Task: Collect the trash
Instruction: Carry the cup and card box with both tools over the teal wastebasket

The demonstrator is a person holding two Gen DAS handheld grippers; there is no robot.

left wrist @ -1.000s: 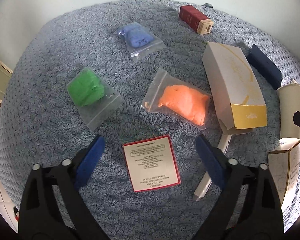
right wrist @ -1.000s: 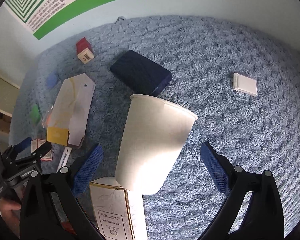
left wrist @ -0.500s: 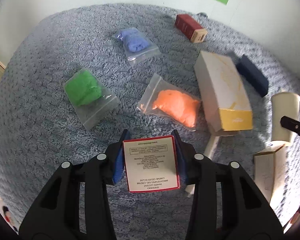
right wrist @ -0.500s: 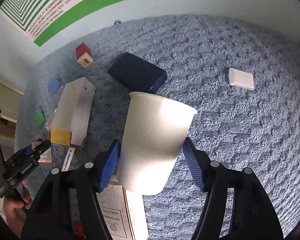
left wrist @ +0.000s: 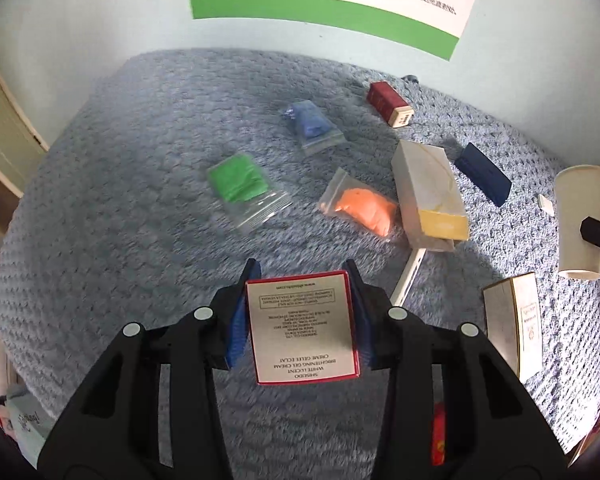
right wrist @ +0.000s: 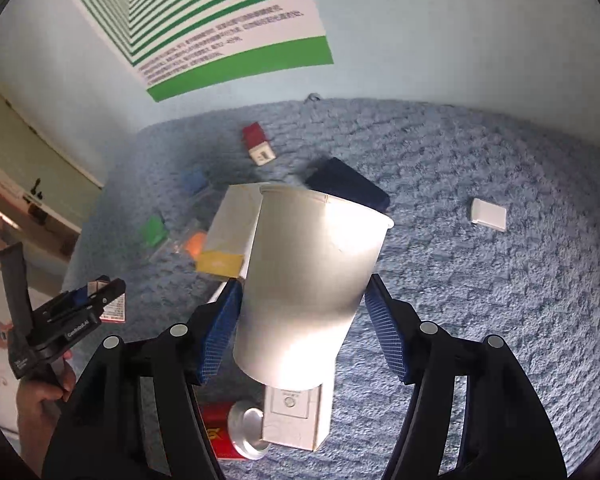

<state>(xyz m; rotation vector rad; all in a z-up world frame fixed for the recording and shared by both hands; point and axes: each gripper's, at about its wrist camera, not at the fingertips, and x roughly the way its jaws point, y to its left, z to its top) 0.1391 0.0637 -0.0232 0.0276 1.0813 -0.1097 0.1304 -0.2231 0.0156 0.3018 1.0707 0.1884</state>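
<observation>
My left gripper (left wrist: 303,320) is shut on a small red-edged white carton (left wrist: 303,328) and holds it above the blue carpet (left wrist: 140,216). My right gripper (right wrist: 300,328) is shut on a white paper cup (right wrist: 312,276), lifted off the carpet and tilted; the cup also shows in the left wrist view (left wrist: 582,224). The left gripper with its carton shows at the left of the right wrist view (right wrist: 100,300).
On the carpet lie zip bags with green (left wrist: 240,184), blue (left wrist: 310,122) and orange (left wrist: 366,210) contents, a long white-and-yellow box (left wrist: 428,192), a red box (left wrist: 388,102), a navy case (left wrist: 484,174), a gold-edged white box (left wrist: 512,332), a white tube (left wrist: 408,276), a small white pad (right wrist: 488,214) and a red can (right wrist: 236,430).
Both grippers closed, the left on the carton and the right on the cup. Both then rose, lifting their items off the carpet.
</observation>
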